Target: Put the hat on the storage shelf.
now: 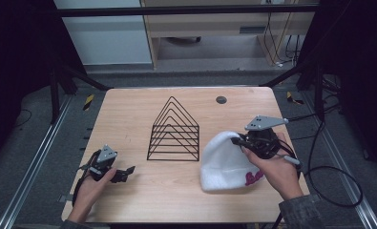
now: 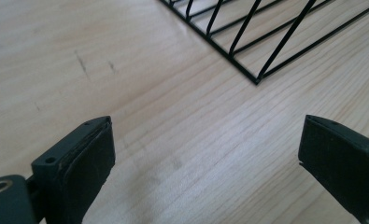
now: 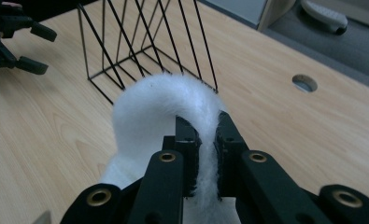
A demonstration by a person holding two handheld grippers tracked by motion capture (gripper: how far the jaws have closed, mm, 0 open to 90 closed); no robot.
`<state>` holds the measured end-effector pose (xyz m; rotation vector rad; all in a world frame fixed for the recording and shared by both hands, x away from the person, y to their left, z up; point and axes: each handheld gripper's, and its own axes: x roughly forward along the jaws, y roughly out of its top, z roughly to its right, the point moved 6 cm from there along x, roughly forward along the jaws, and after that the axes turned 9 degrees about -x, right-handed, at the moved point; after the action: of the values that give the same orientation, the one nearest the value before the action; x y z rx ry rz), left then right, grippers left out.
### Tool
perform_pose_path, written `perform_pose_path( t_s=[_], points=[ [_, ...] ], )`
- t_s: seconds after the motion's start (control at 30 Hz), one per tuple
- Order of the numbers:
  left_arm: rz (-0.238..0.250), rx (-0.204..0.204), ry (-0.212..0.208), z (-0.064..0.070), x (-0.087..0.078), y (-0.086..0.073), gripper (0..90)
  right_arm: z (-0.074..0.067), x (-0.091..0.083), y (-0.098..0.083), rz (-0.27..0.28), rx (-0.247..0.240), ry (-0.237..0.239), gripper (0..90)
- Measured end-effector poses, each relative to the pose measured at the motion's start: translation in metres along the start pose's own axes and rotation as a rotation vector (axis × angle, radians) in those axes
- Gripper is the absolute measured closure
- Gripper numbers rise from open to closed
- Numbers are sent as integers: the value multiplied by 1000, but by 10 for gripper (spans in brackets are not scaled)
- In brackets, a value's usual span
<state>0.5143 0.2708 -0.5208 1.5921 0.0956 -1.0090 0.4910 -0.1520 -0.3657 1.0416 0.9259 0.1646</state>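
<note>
While soft and floppy, best pinched at the white beanie (image 1: 226, 162) rim, as right gripper (image 3: 205, 140) clamps fabric now.

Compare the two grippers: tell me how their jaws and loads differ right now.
The right gripper is shut on the white beanie; the left gripper is open, with bare table between its jaws. The right is raised, lifting fabric; the left rests low near the wire rack. Both have black jaws.
</note>
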Motion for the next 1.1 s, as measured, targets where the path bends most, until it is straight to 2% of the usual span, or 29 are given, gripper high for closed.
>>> perform_pose_path(
  t_s=[0.17, 0.27, 0.3, 0.33, 0.47, 0.5, 0.57, 0.6, 0.67, 0.7, 0.77, 0.8, 0.87, 1.0, 1.1],
  points=[
    [43, 51, -11, 11, -14, 29, 34, -1, -11, 22, 44, -25, -21, 833],
    [54, 68, -20, 16, -18, 38, 36, 1, -15, 29, 66, -11, -21, 834],
    [64, 85, -35, 24, -23, 48, 36, 3, -18, 38, 86, -10, -27, 833],
    [64, 85, -35, 24, -23, 48, 36, 3, -18, 38, 86, -10, -27, 833],
    [106, 143, -58, 42, -41, 80, 37, 12, -26, 60, 120, 0, -64, 834],
    [106, 143, -58, 42, -41, 80, 38, 14, -27, 64, 125, -5, -72, 833],
    [126, 145, -83, 47, -47, 95, 39, 16, -29, 69, 130, -4, -81, 834],
    [136, 148, -98, 50, -51, 108, 38, 21, -31, 79, 145, -3, -98, 833],
    [136, 153, -99, 51, -53, 113, 42, 23, -32, 84, 153, -3, -103, 833],
    [139, 164, -106, 53, -56, 123, 43, 28, -34, 94, 167, -7, -118, 833],
    [143, 166, -111, 55, -57, 125, 42, 30, -34, 99, 173, -4, -121, 833],
    [151, 172, -134, 58, -60, 133, 42, 33, -36, 109, 181, -4, -122, 833],
    [164, 174, -156, 60, -63, 142, 42, 35, -36, 116, 191, -3, -122, 833],
    [177, 189, -160, 63, -66, 156, 44, 38, -38, 135, 210, -6, -128, 833],
    [194, 193, -183, 65, -67, 165, 45, 38, -38, 148, 223, -16, -133, 833]
  ],
)
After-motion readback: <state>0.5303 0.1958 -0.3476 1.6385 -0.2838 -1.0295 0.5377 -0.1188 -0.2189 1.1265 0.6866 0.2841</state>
